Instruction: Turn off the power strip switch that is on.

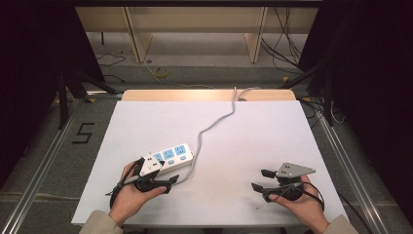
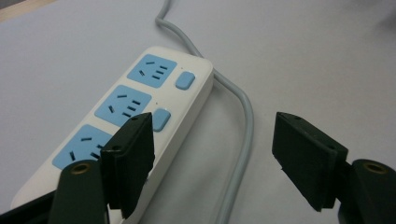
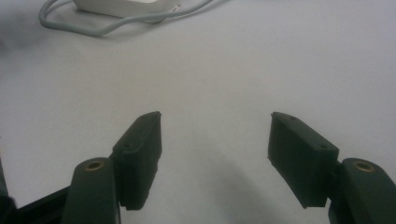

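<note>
A white power strip (image 1: 170, 157) with three blue sockets and blue switches (image 2: 184, 80) lies on the white table, left of centre. Its grey cable (image 1: 214, 122) loops round the strip's right end and runs off the far edge. My left gripper (image 1: 165, 176) stands open at the strip's near end. In the left gripper view, the left gripper (image 2: 212, 120) has one jaw over the power strip (image 2: 140, 98) and the other beyond the cable (image 2: 245, 121). My right gripper (image 1: 260, 179) is open over bare table at the front right. In the right gripper view, the right gripper (image 3: 215, 119) holds nothing.
The white table top (image 1: 253, 136) has a wooden strip along its far edge. Dark curtains and stands flank both sides. Cables and wooden furniture legs lie on the floor beyond. The power strip (image 3: 121, 5) and its cable (image 3: 107, 25) sit at the top of the right gripper view.
</note>
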Demonstrator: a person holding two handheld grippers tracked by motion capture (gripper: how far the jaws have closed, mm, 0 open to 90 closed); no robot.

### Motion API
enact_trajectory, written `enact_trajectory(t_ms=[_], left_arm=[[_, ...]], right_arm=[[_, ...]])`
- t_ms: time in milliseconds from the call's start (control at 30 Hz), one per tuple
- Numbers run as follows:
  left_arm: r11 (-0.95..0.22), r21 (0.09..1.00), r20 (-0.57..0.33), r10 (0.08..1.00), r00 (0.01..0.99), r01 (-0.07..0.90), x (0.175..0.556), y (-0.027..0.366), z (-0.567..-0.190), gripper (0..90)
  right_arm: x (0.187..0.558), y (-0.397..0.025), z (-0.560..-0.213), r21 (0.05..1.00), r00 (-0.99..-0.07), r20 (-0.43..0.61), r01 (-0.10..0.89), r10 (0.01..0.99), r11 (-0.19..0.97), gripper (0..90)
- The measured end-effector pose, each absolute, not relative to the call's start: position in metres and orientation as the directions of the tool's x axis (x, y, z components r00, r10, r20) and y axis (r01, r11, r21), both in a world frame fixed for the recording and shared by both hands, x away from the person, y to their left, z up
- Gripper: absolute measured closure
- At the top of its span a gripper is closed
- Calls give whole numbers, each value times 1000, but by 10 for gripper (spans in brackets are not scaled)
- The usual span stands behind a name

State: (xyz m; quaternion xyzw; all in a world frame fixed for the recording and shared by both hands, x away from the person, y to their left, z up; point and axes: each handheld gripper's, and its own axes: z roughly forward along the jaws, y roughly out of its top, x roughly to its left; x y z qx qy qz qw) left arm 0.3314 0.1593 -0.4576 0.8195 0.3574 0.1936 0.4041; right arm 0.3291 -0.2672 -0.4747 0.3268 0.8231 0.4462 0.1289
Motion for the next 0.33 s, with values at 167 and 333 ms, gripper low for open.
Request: enact_trajectory(t_ms=[167,333], left_arm=[[-414,802,30,749,662,432,329,161,-459,295],[-415,806,37,747,664,422,329,156,-458,295]], right_arm=[[329,-267,-475,818,-753,78,423,654,389,357],[329,-268,-475,820,-753,77,421,653,388,355]])
